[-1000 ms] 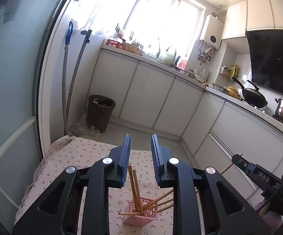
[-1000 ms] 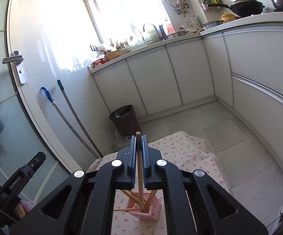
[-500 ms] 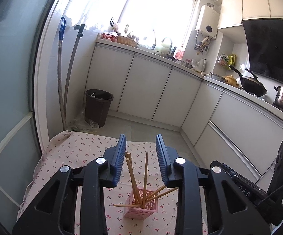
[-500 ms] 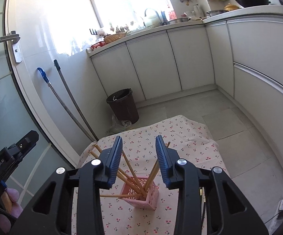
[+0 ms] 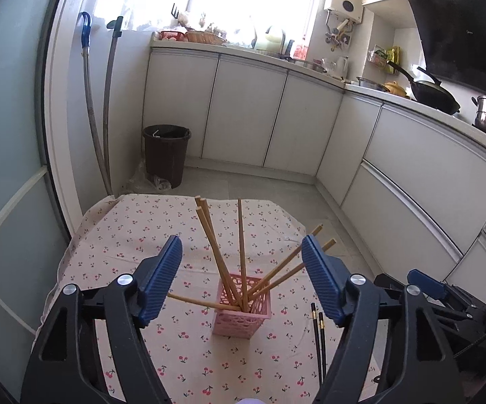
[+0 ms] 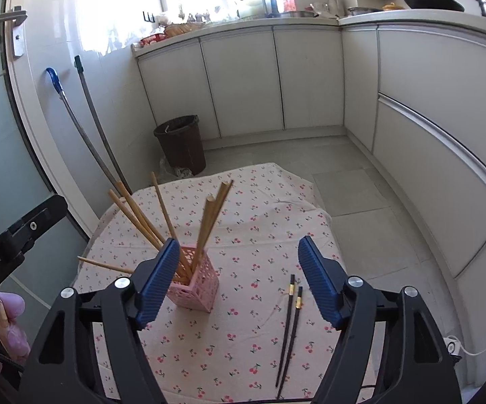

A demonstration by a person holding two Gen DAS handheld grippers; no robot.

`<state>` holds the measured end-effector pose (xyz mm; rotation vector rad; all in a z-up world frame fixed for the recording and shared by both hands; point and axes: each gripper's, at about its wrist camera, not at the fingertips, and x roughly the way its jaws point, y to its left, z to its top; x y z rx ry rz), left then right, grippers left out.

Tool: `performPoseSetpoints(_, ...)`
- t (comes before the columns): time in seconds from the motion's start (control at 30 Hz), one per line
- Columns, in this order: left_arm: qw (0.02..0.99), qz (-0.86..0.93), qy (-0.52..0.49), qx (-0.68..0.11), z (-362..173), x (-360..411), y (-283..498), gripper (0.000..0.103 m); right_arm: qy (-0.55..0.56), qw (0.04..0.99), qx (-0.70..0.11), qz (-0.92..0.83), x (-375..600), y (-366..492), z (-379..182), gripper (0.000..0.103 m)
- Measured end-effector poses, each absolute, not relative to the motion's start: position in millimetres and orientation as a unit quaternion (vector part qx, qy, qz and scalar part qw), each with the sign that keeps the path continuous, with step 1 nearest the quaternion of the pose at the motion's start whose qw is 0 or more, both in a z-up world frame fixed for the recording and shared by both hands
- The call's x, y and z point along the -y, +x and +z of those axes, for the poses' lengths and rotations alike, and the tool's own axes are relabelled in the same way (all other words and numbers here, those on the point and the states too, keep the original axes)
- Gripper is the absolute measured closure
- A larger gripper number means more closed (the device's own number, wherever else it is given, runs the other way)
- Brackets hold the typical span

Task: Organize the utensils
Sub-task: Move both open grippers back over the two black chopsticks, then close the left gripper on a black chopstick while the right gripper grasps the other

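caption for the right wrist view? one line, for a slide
Right gripper opening, empty, above the cherry-print tablecloth: wooden chopsticks in the pink holder, black chopsticks beside it.

"GenRobot.AI" reads on the black left tongs body

Basket standing on the tablecloth, wooden chopsticks leaning inside it; dark chopstick pair flat on the cloth to its right; bin and two poles behind, against the wall.
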<state>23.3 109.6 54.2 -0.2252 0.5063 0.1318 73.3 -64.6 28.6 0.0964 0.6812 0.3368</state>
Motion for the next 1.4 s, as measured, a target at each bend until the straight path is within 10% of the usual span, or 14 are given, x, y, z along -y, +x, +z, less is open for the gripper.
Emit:
performPoseSetpoints(0.17,0.949,0.051,-0.102,-0.293,28.8,-95.0,26.4,0.013,0.060,0.931,-0.344,0.110,100.9,69.9,10.0,0.008)
performPoseSetpoints(0.83,0.827,-0.040,-0.081,-0.555,-134.4,24.1,90.3,0.008,0.319,0.846,-0.425,0.043,237.8,88.8,-28.8,0.007)
performPoseSetpoints(0.97,0.819,-0.040,-0.085,-0.566,-138.6,47.9,145.3,0.016,0.337,0.838,-0.426,0.052,239.6,89.0,-29.2,0.007)
performPoseSetpoints(1.1,0.805,-0.015,-0.101,-0.584,-152.6,50.9,201.1,0.046,0.344,0.832,-0.430,0.066,242.6,90.2,-30.3,0.007)
performPoseSetpoints(1.4,0.787,0.041,-0.131,-0.602,-175.9,24.6,251.9,0.064,0.404,0.792,-0.451,0.079,263.6,100.5,-47.4,0.007)
